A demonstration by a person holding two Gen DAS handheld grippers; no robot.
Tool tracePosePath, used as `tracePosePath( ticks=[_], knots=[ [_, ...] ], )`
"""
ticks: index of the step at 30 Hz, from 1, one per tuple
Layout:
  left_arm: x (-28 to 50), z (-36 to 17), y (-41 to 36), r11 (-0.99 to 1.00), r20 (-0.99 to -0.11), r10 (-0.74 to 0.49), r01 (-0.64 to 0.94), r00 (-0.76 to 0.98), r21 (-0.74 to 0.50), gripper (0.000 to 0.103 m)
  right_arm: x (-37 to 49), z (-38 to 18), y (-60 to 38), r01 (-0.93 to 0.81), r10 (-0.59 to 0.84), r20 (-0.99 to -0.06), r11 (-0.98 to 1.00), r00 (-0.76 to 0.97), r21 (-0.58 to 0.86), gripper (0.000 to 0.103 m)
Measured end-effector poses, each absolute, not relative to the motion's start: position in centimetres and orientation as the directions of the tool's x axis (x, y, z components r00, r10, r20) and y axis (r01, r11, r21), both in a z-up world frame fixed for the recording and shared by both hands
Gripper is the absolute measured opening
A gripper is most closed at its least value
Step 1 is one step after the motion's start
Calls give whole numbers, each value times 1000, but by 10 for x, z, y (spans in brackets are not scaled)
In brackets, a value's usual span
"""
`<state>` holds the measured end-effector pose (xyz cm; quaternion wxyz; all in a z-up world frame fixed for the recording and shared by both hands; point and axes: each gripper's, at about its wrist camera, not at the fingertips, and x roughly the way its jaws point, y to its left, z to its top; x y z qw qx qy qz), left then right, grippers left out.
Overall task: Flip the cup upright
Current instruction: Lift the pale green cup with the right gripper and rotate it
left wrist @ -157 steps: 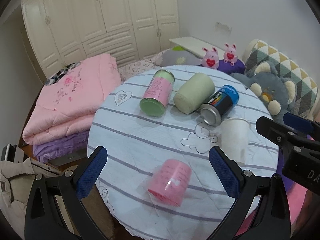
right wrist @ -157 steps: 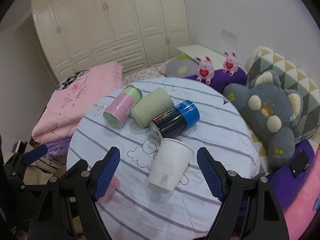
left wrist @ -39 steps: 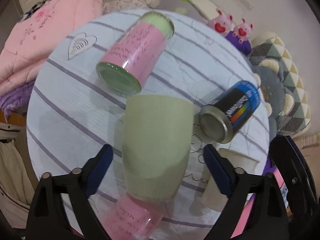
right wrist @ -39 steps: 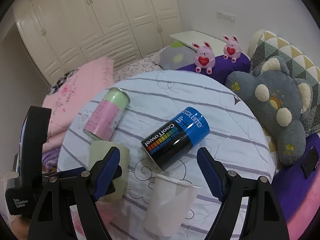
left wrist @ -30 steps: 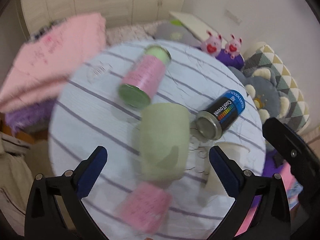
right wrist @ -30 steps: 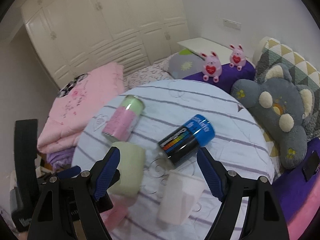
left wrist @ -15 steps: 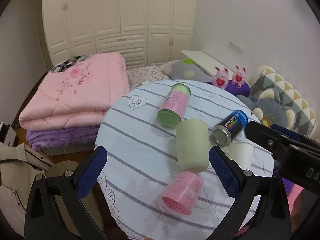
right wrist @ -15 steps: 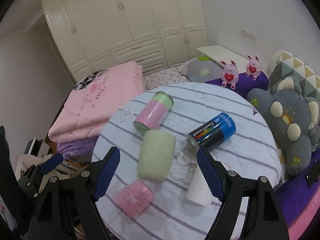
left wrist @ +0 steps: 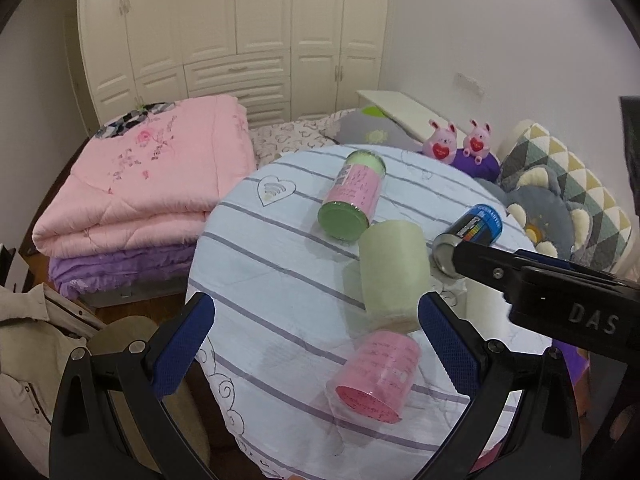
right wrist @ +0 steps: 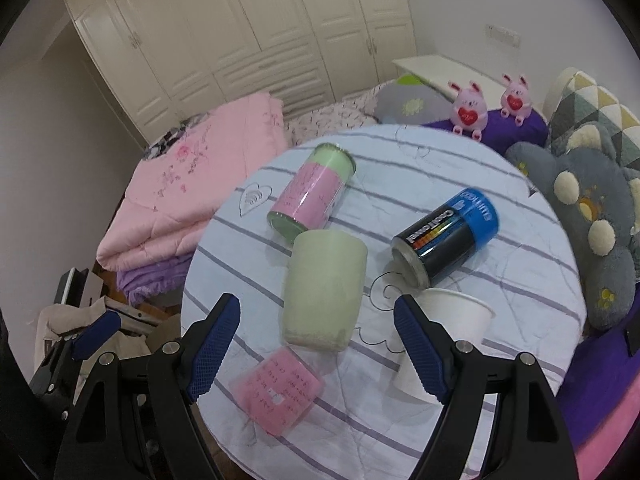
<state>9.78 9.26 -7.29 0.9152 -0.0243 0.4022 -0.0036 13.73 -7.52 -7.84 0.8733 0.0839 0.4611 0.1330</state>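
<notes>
A pale green cup (left wrist: pixel 394 274) (right wrist: pixel 322 286) stands on the round striped table (left wrist: pixel 256 264) with its wider end up. A white paper cup (right wrist: pixel 444 330) stands upright at its right, partly behind my right finger. A pink cup (left wrist: pixel 374 376) (right wrist: pixel 278 390) lies on its side at the table's front. My left gripper (left wrist: pixel 314 354) is open and empty, pulled back above the table's front left. My right gripper (right wrist: pixel 316 350) is open and empty, in front of the green cup; it crosses the left wrist view (left wrist: pixel 560 300).
A pink-and-green can (left wrist: pixel 354 198) (right wrist: pixel 310 194) and a black-and-blue can (left wrist: pixel 466 234) (right wrist: pixel 446 238) lie on their sides behind the cups. Folded pink and purple quilts (left wrist: pixel 140 188) lie left of the table. Plush cushions (right wrist: pixel 584 216) crowd the right side.
Since 1.3 s ago my left gripper let go of the green cup, left it standing on the table, and drew back and up. My right gripper also pulled back from the white cup.
</notes>
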Motion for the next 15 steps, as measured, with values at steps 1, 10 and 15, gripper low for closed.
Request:
tracePosePath(
  ticks=[1,10,15],
  knots=[
    [101,-76,93,999,-744,-29,-9,667,-47,103,141,-83,-74,-153,314,-791,949,525,276,81],
    [136,-104,92,999,-807,-53,38,589,-38,103,182,-115,-61,-128,324,-854,946,406,298,81],
    [153,-116,91,997,-832,-70,75,550,-35,103,203,-136,-53,-120,303,-888,953,347,279,81]
  ],
)
